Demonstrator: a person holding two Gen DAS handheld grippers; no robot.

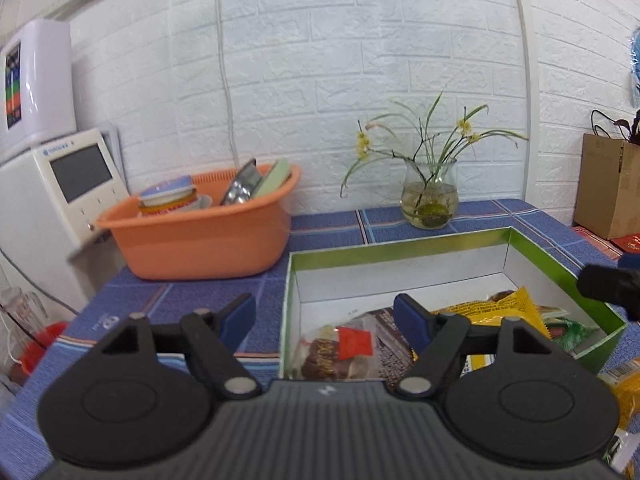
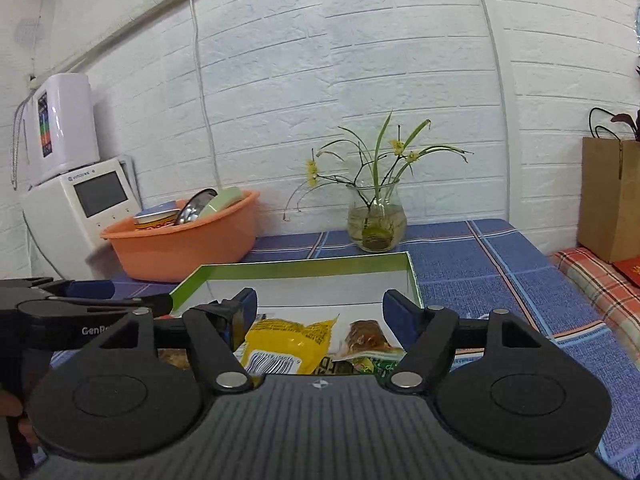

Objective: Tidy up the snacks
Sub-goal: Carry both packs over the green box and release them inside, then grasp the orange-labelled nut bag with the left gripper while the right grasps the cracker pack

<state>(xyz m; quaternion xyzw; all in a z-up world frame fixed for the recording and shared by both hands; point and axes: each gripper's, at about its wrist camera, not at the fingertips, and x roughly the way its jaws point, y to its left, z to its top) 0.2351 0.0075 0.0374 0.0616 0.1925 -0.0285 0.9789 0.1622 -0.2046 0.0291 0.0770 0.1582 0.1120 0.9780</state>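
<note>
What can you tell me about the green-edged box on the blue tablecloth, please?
The box is a shallow, open, rectangular tray that looks like cardboard, with bright green rim and outer walls and a plain white inside. It sits flat on the blue checked tablecloth, in front of the glass vase and beside the orange basin, apparently touching neither. Its far half is bare; the near half holds snack packets, among them a yellow bag and a clear-wrapped brown pastry.

The wall point(image 2: 360, 80) is of white brick pattern. The counter point(image 2: 480, 272) has a blue checked cover. A white appliance point(image 1: 48, 200) stands at the left.
</note>
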